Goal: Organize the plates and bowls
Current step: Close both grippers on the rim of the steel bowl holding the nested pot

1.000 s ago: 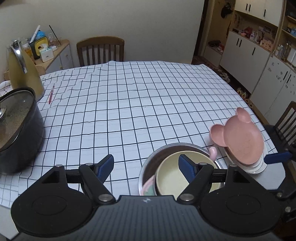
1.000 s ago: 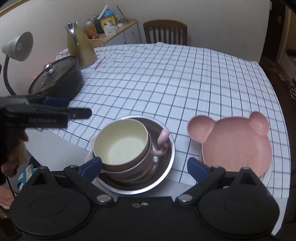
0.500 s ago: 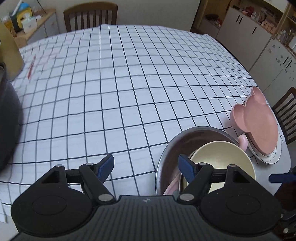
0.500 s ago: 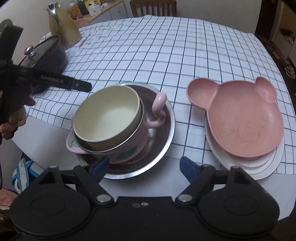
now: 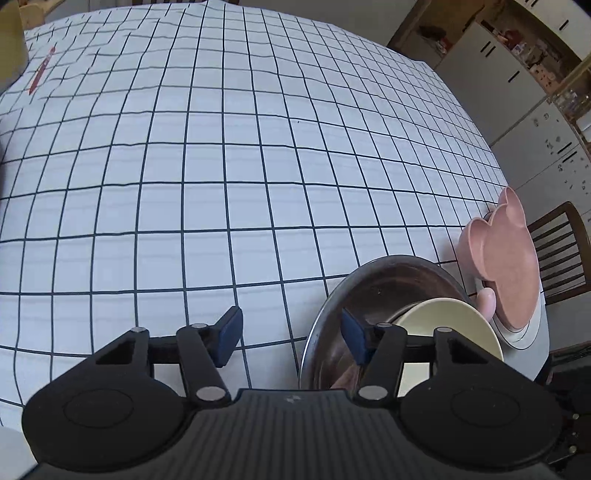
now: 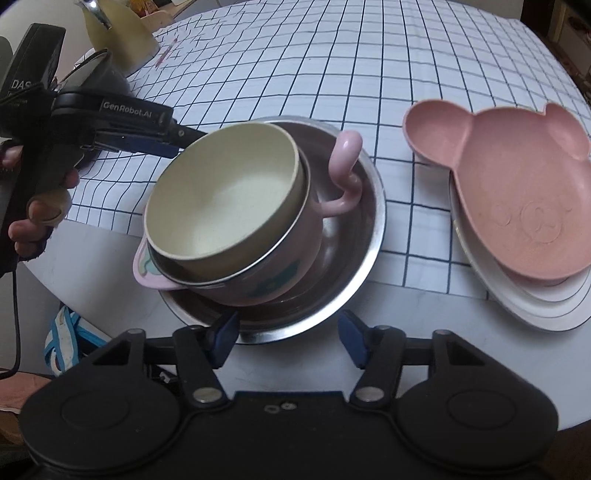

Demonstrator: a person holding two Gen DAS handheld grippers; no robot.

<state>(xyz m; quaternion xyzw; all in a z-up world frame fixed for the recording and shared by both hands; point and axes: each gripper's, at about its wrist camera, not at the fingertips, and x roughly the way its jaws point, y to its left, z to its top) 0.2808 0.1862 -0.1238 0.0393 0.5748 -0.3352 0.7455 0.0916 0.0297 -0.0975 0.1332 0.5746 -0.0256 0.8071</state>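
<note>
A steel bowl (image 6: 365,229) near the table's front edge holds a pink handled bowl (image 6: 288,269) with a cream bowl (image 6: 229,195) nested inside. My right gripper (image 6: 290,336) hovers at the steel bowl's near rim, jaws closing, pads off the metal. My left gripper (image 5: 291,339) straddles the steel bowl (image 5: 388,284) rim, one finger inside and one outside, jaws closing with a gap still showing. In the right wrist view the left gripper (image 6: 170,142) reaches in at that bowl's far left side. A pink bear-shaped plate (image 6: 517,195) lies on white plates (image 6: 535,306) to the right.
A checked cloth (image 5: 221,166) covers the round table. A dark lidded pot (image 6: 99,74) and a yellow kettle (image 6: 122,33) stand at the far left, and a red pen (image 5: 40,74) lies beside them. A wooden chair (image 5: 561,251) stands past the plates.
Both grippers have come down and tilted toward the steel bowl, and both pairs of jaws have narrowed. The left gripper's right finger now sits inside the bowl's rim.
</note>
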